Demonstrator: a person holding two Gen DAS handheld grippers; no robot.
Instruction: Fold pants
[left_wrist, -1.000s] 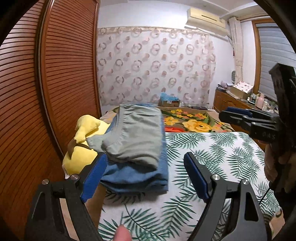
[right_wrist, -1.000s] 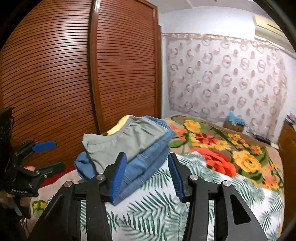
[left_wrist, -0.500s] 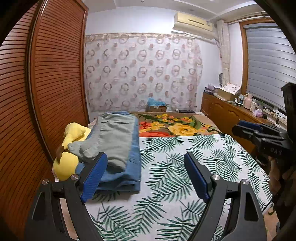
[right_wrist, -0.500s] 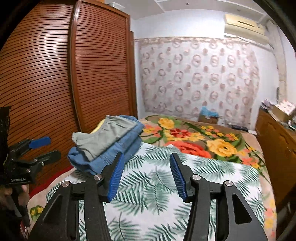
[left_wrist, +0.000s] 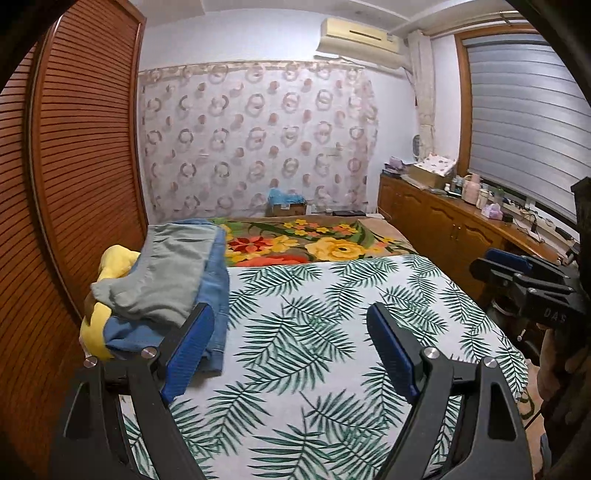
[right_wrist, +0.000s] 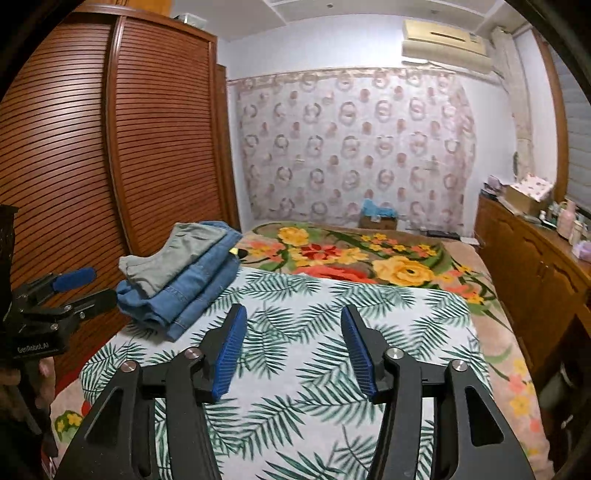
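A stack of folded pants lies at the bed's left edge: grey pants (left_wrist: 170, 273) on top of blue jeans (left_wrist: 218, 291). The stack also shows in the right wrist view, grey (right_wrist: 173, 254) over blue (right_wrist: 199, 291). My left gripper (left_wrist: 291, 350) is open and empty, held above the leaf-print sheet (left_wrist: 314, 332), to the right of the stack. My right gripper (right_wrist: 291, 354) is open and empty above the sheet, well clear of the stack. Each gripper shows in the other's view, left (right_wrist: 74, 288) and right (left_wrist: 517, 269).
A yellow plush toy (left_wrist: 107, 266) lies under the stack by the wooden wardrobe (left_wrist: 74, 166). A floral blanket (left_wrist: 325, 243) covers the far half of the bed. A wooden sideboard (left_wrist: 461, 221) with small items runs along the right wall.
Both grippers have pulled back and up from the folded stack, so it looks smaller and farther left. Both stay open and empty.
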